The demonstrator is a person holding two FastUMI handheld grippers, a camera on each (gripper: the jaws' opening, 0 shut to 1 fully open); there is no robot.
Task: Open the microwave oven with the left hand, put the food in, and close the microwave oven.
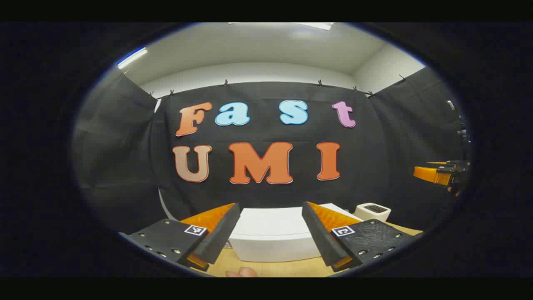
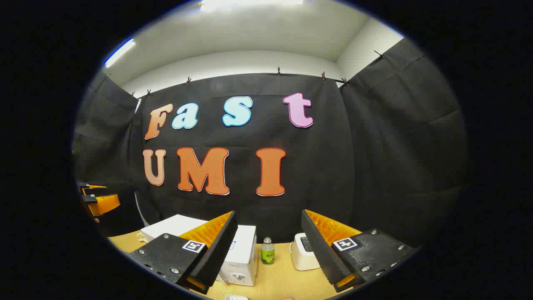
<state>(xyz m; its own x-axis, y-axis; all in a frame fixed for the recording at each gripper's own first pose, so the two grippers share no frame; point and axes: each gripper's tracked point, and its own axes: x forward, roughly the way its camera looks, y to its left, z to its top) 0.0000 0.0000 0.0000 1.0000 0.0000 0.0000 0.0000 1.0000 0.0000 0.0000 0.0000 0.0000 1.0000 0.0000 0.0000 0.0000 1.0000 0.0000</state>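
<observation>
The left gripper [image 1: 270, 235] is being held with its fingers spread apart above the white microwave oven [image 1: 272, 237] on the wooden table [image 1: 291, 268]. The right gripper [image 2: 268, 246] is likewise being held wide open and empty, with the microwave oven [image 2: 239, 256], a small bottle [image 2: 267, 252] and a white toaster [image 2: 302, 252] being seen ahead.

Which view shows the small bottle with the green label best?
The right gripper view: the small clear bottle with a green label stands whole on the wooden table, between the white microwave oven and a white appliance. The left gripper view gives nothing usable of it.
</observation>
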